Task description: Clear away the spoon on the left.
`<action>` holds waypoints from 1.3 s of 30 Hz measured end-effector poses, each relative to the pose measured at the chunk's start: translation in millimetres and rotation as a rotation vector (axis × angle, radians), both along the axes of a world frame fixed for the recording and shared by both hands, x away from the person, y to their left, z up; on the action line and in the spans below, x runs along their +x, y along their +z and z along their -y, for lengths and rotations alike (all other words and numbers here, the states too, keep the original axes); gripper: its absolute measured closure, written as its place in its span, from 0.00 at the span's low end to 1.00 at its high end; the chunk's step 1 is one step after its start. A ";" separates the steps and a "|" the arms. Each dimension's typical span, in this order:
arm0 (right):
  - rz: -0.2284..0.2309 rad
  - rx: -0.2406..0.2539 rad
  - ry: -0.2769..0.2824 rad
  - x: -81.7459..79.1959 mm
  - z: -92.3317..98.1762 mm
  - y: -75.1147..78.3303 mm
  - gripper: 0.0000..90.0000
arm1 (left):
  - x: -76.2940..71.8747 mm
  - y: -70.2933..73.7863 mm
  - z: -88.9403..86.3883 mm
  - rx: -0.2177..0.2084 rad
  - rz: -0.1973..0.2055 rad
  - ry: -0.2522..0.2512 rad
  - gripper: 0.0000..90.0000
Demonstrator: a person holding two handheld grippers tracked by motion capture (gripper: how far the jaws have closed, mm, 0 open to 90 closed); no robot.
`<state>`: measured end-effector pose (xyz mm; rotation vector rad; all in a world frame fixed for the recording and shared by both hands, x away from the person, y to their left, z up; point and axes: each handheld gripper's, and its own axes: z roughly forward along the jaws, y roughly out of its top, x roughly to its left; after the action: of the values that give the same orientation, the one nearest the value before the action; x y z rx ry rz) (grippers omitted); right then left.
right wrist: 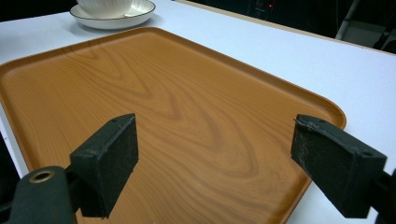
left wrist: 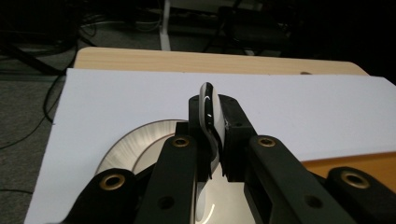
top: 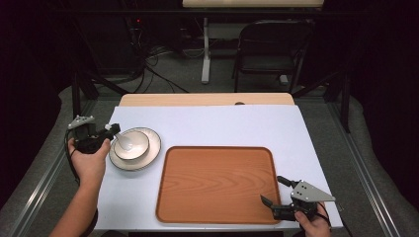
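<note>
A white spoon lies with its bowl inside a white bowl that stands on a white plate at the table's left. My left gripper is shut on the spoon's handle, which shows white with a dark edge between the pads in the left gripper view. The plate's rim lies below the jaws there. A brown wooden tray lies in the middle. My right gripper stands open over the tray's near right corner, nothing between its pads.
The table has a white sheet over a wooden top. A black chair and a table leg stand on the floor beyond the far edge. Bare sheet lies behind and to the right of the tray.
</note>
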<state>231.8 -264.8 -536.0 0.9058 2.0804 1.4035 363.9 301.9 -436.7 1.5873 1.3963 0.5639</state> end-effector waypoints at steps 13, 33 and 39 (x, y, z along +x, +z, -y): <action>0.000 -0.001 0.000 0.0 -0.1 0.0 0.16 | -16.5 12.6 23.1 0.036 -0.039 -0.205 0.94; 0.002 -0.002 0.000 0.0 -0.3 0.0 0.16 | -37.9 6.0 62.9 0.105 -0.105 -0.416 0.94; 0.001 -0.002 0.000 0.0 -0.2 0.0 0.16 | -43.2 3.9 72.3 0.126 -0.115 -0.466 0.94</action>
<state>231.8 -264.5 -535.9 0.9037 2.0804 1.4018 320.7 229.5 -432.7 1.9936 1.0321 0.2877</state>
